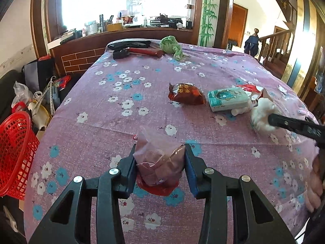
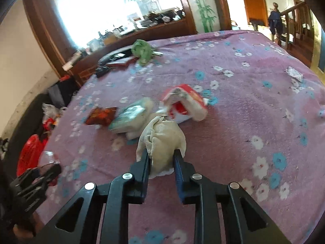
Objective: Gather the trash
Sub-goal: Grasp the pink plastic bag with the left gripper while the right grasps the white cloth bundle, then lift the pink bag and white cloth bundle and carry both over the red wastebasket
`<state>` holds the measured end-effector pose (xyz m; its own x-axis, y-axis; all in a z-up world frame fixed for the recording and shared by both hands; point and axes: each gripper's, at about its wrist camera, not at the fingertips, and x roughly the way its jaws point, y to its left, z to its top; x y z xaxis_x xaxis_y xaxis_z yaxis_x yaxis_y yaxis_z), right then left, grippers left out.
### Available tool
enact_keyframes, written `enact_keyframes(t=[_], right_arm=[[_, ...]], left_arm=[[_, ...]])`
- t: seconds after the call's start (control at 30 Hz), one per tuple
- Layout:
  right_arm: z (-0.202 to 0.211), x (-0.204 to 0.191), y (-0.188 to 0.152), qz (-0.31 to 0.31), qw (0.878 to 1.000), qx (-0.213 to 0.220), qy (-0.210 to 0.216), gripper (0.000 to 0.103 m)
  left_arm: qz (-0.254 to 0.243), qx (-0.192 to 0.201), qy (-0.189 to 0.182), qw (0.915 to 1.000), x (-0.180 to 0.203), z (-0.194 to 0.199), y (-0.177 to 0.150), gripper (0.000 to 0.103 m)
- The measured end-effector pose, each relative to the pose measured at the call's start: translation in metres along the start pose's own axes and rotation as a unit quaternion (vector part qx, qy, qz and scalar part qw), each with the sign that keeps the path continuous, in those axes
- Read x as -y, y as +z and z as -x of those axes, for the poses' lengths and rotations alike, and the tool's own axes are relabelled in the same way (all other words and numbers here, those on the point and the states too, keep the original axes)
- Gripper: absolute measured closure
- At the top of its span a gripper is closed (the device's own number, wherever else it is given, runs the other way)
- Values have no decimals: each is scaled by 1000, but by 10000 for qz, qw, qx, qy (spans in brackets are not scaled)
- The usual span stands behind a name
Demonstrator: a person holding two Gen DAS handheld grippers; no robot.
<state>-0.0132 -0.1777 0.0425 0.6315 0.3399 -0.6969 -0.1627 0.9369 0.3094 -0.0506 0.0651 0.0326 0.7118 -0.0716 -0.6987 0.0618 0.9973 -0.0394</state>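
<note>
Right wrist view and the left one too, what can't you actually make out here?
- Red basket: cut off by the left wrist view's left edge, contents unclear.
- Dark red snack packet: motion-blurred in the right wrist view, print unreadable.
- Crumpled plastic wrapper: left claw pads cover its sides.
- White tissue wad: right claw hides its lower part.
- Shelf clutter: too small, washed out by window glare.

Pink floral cloth (image 1: 101, 122) covering the table. Wood-framed window (image 1: 126, 2) behind it blowing out with daylight, cluttered sill (image 1: 130, 25) below. Bamboo-painted panel (image 1: 208, 10) sitting right of it, then an open doorway showing a wooden stair railing (image 1: 274, 40). Plain white walls.
</note>
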Motion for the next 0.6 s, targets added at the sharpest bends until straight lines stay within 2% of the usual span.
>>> enact_keyframes(t=[0.17, 0.33, 0.6], right_arm=[[10, -29, -18, 164, 9987, 237, 409, 79], [10, -54, -29, 456, 9967, 506, 444, 78], [6, -57, -31, 545, 9958, 477, 554, 78]], left_arm=[[55, 55, 27, 10000, -2, 2, -1, 63], [77, 60, -1, 10000, -4, 2, -1, 63], [137, 45, 42, 9999, -6, 1, -1, 63]])
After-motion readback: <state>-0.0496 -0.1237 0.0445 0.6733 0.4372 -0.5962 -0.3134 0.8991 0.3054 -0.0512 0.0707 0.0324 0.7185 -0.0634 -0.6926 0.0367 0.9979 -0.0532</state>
